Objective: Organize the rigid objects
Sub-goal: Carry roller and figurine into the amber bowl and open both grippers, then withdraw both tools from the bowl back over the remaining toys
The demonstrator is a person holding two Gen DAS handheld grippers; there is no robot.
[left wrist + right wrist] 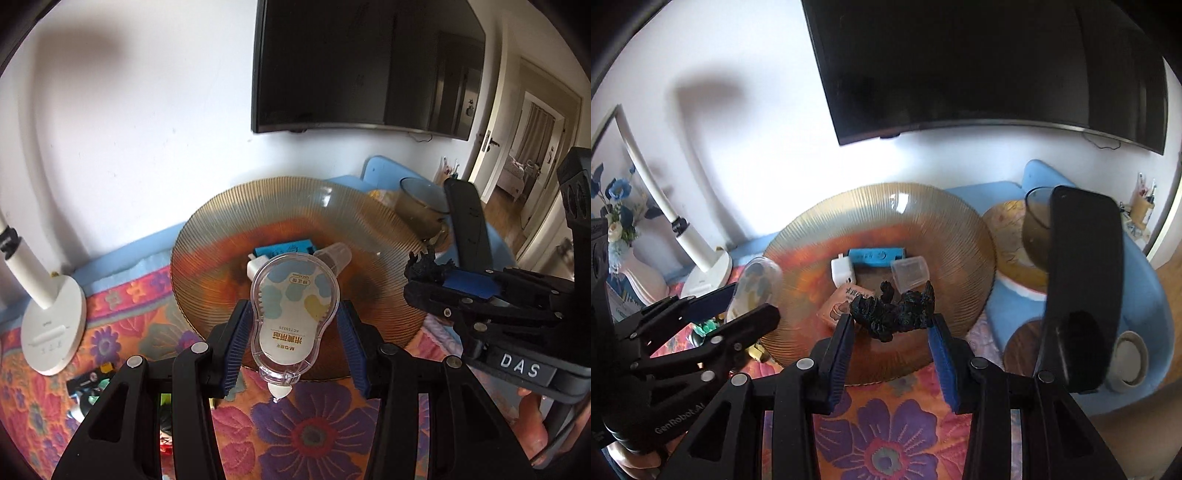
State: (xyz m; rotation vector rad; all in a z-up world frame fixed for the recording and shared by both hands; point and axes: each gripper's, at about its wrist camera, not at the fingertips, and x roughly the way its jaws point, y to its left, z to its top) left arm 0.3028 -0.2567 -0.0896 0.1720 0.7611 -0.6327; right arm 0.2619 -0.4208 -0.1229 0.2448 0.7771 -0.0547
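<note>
— Over the near rim of the ribbed amber plate (pixel 207 236), from the left wrist, what do you see?
— The left tongs (pixel 293 328) pinching a clear correction tape dispenser (pixel 291 314), its white tip pointing back at the camera. It hides most of what lies in the plate: only a blue box (pixel 284 251), a white corner and a clear cap (pixel 334 254) peek out. The right tongs (pixel 439 275) come in from the right, holding a small black figure (pixel 424 264).
— And from the right wrist?
— The right tongs (pixel 891 314) grip that black figure (pixel 892 308) above the plate (pixel 960 229). Behind it lie the blue box (pixel 877 256), a white plug (pixel 842 273), a peach eraser (pixel 846 299) partly covered, and the clear cap (pixel 908 273). The left tongs (pixel 738 299) at the left are blurred. A black slab (pixel 1082 277) blocks part of a glass (pixel 1036 229).
— The bench?
— Under a flowered cloth (pixel 886 435).
</note>
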